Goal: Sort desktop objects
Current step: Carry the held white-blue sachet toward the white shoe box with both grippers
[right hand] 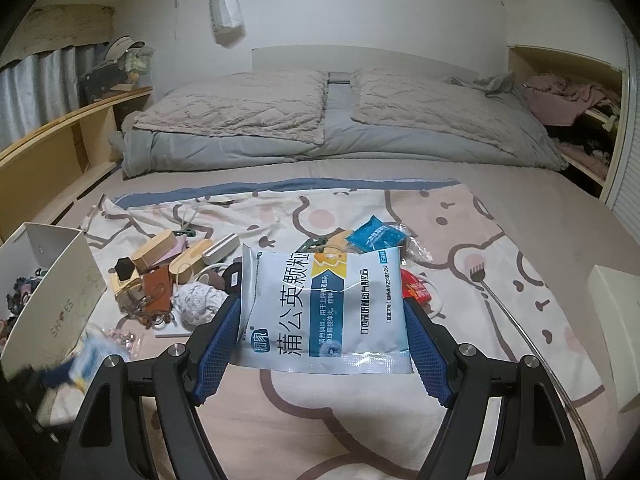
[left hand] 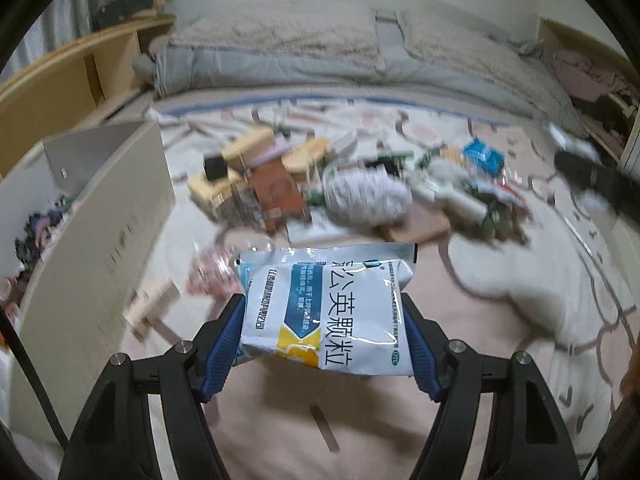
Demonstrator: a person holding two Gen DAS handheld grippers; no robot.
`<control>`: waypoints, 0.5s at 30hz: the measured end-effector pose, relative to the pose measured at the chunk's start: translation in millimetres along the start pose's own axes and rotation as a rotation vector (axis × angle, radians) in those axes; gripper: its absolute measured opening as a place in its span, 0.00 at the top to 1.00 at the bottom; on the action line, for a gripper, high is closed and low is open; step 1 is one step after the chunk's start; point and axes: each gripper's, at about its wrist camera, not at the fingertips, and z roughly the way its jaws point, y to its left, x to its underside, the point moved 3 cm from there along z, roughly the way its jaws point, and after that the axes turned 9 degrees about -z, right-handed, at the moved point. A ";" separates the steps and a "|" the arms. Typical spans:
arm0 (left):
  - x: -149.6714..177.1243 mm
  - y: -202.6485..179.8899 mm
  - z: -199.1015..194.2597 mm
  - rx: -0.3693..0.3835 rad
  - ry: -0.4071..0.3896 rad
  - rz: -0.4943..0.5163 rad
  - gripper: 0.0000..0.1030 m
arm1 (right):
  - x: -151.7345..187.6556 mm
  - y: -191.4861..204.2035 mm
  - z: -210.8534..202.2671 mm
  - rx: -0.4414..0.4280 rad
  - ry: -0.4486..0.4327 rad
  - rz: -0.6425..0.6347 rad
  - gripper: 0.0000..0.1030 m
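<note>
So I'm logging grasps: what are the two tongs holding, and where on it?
Each holds a white-and-blue sachet by its two side edges: left tongs on one sachet, right tongs on another.

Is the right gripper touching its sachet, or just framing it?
Touching. In the right wrist view both blue pads of the right gripper press the side edges of the white sachet, which hangs off the blanket between them.

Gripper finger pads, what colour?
Blue, textured pads on black arms; clearest in the right wrist view, either side of the sachet.
</note>
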 end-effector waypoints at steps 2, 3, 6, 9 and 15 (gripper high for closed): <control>11.6 -1.8 3.9 0.003 0.041 -0.004 0.29 | -0.6 -1.6 0.1 0.001 0.000 0.004 0.23; 17.1 -2.6 6.2 0.003 0.062 -0.005 0.29 | -0.7 -2.4 0.0 0.001 -0.001 0.008 0.23; 31.1 -3.3 12.7 0.005 0.112 -0.011 0.29 | -0.6 -4.0 0.0 0.004 0.000 0.012 0.23; 44.1 -2.2 18.0 0.007 0.169 -0.024 0.29 | -0.1 -5.8 -0.2 0.007 -0.002 0.015 0.23; 61.4 0.1 16.8 -0.009 0.194 -0.020 0.29 | -0.9 -8.4 0.7 0.011 0.002 0.022 0.23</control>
